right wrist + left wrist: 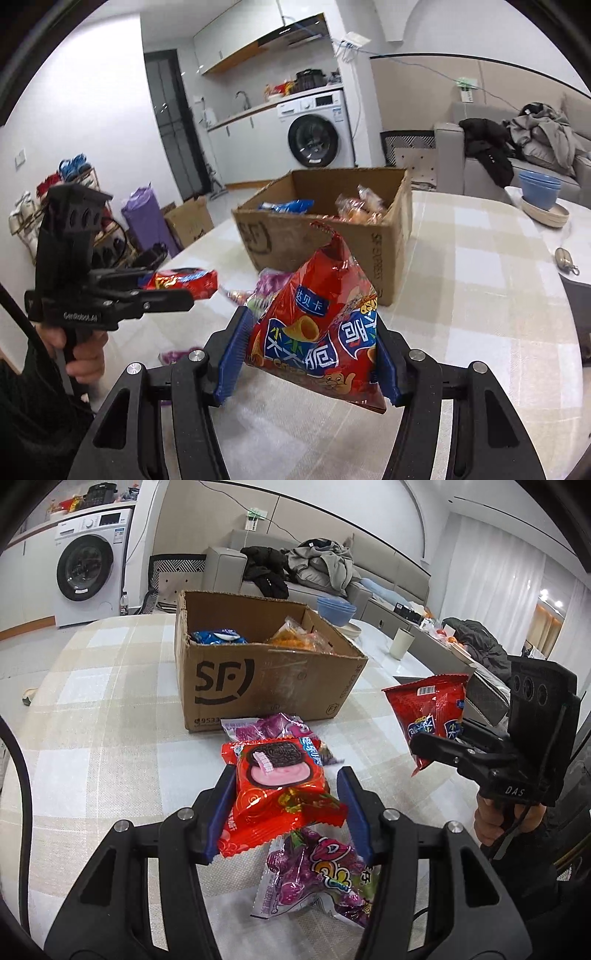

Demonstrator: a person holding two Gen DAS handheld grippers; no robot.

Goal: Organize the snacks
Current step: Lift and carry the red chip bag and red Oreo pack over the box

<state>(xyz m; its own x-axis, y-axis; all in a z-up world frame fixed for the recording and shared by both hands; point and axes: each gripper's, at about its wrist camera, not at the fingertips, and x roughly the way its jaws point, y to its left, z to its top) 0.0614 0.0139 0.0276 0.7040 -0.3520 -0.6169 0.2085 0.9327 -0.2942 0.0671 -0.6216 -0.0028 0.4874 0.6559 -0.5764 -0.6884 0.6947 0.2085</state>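
Observation:
My left gripper (288,775) is shut on a red cookie packet (280,771), lifted above the checked tablecloth; the right wrist view shows it (173,284) at the left, held by a hand. My right gripper (312,325) is shut on a red chip bag (321,332), also raised off the table; from the left wrist it (428,747) shows at the right with the bag (428,712). Behind both stands an open cardboard box (266,686) holding a blue packet (218,637) and orange packets (299,637). Two purple candy packets (317,878) (269,727) lie on the cloth below my left gripper.
Blue bowls (539,188) on a stack of plates sit at the table's far right, with a pale cup (402,642) and a small metal key fob (565,260) nearby. A sofa with clothes (317,565) and a washing machine (92,565) stand beyond the table.

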